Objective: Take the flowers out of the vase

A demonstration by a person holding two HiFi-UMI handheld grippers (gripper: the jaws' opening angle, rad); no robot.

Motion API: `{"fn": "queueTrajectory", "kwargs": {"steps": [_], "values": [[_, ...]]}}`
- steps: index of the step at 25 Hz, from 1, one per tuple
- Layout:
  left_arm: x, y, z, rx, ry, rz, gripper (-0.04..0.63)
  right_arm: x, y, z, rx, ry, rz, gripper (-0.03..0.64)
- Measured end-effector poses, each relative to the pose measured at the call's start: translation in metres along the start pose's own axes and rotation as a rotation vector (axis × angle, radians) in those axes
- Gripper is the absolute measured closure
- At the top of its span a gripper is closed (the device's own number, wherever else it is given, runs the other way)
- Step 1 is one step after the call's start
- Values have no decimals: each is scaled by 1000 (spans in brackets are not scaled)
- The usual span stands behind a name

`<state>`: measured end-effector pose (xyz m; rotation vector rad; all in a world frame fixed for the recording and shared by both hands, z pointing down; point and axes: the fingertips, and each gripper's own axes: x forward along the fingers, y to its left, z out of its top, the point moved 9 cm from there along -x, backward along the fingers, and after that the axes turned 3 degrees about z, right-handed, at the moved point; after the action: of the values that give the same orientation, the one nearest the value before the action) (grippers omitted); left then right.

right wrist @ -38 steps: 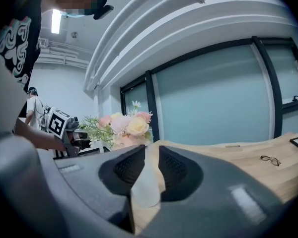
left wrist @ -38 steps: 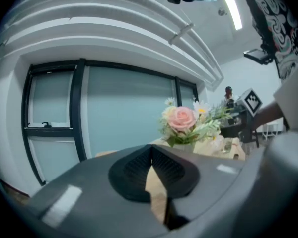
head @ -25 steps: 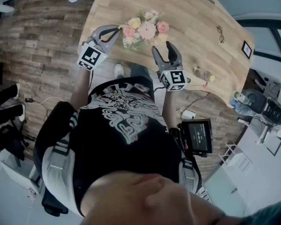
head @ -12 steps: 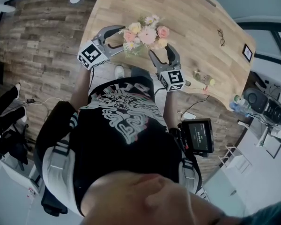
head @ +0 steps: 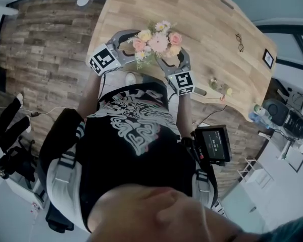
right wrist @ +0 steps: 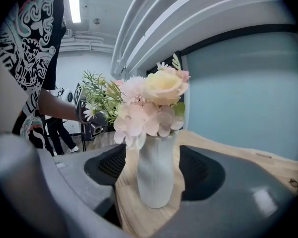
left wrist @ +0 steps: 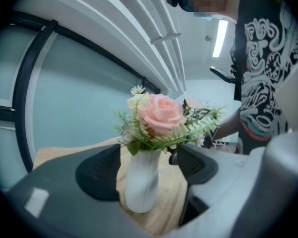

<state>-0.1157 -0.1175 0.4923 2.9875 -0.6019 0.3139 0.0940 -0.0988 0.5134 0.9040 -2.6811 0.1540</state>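
Both claws stand fully apart and grip nothing; their jaws have just been opening. The white ribbed ceramic vase stands upright near the near edge of the light wooden bench, between the pads of each claw and touching none. It holds the bunch of pink and cream flowers.

Recommendation: close one claw on the vase body to steady it. Lift the other to the stems beneath the blooms and draw straight up.

Your left claw comes in from the left and your right claw from the right, both near level, noses slightly down.
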Motion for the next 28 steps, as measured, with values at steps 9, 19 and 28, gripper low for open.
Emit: {"fn": "queueTrajectory", "kwargs": {"steps": [9,19,28], "values": [[9,-2,4,6,6,-38,273,19,-1,11,-54,-51,-13,281],[16,5,4,-2,2,-53,272,37,-6,10,-73,-84,-51,281],[18,1,6,14,-4,-57,273,38,-3,4,-94,-82,-45,288]]}}
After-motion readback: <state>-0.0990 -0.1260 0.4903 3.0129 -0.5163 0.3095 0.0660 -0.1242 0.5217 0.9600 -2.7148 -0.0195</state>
